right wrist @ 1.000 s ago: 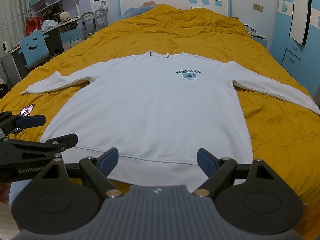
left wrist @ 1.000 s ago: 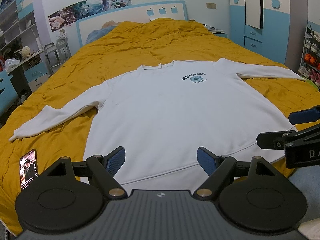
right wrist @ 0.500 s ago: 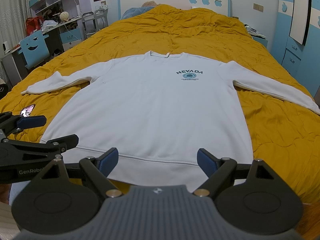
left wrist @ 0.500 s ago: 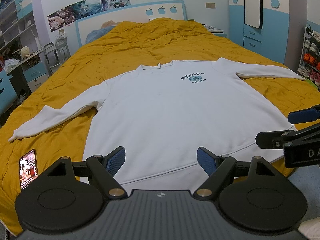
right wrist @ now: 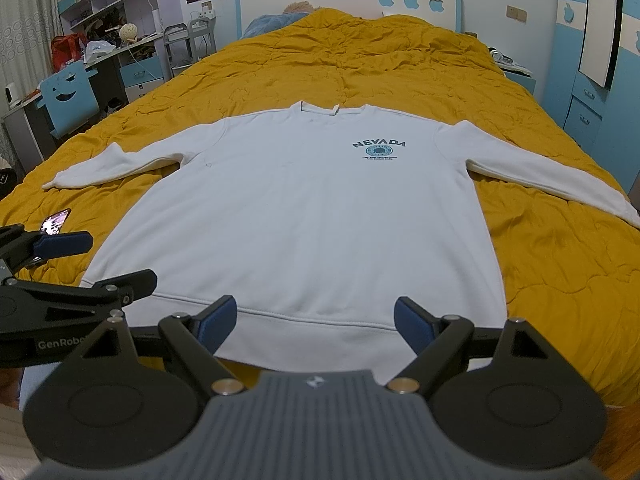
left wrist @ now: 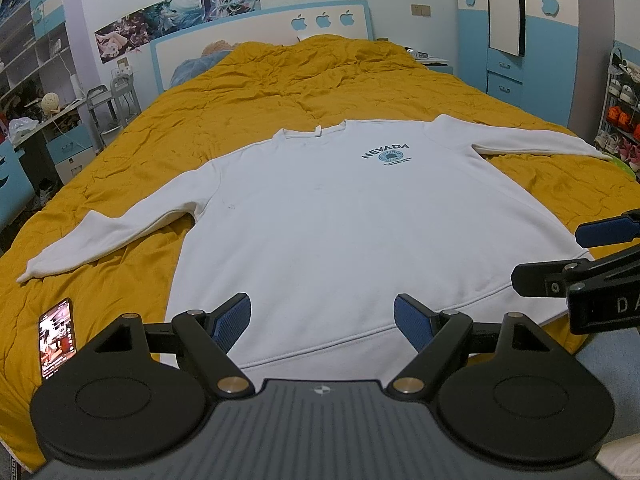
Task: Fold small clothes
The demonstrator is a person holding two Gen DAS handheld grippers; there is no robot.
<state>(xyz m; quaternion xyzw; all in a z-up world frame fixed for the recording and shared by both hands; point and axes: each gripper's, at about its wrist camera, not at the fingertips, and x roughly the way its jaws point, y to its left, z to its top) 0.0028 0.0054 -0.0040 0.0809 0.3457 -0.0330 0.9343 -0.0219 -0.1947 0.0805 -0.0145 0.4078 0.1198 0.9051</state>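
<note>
A white long-sleeved sweatshirt (left wrist: pixel 340 224) with a blue NEVADA print lies flat, front up, on the yellow bedspread (left wrist: pixel 280 92), sleeves spread out to both sides; it also shows in the right wrist view (right wrist: pixel 296 216). My left gripper (left wrist: pixel 322 322) is open and empty, hovering above the hem near its left end. My right gripper (right wrist: pixel 315 322) is open and empty above the hem's middle. The right gripper also shows at the right edge of the left wrist view (left wrist: pixel 576 256), and the left gripper at the left edge of the right wrist view (right wrist: pixel 72 260).
A phone (left wrist: pixel 57 336) with a lit screen lies on the bedspread left of the hem; it also shows in the right wrist view (right wrist: pixel 55 221). A desk and shelves (right wrist: pixel 100 40) stand left of the bed, blue wardrobes (left wrist: pixel 520 40) to the right, a headboard (right wrist: pixel 344 0) at the far end.
</note>
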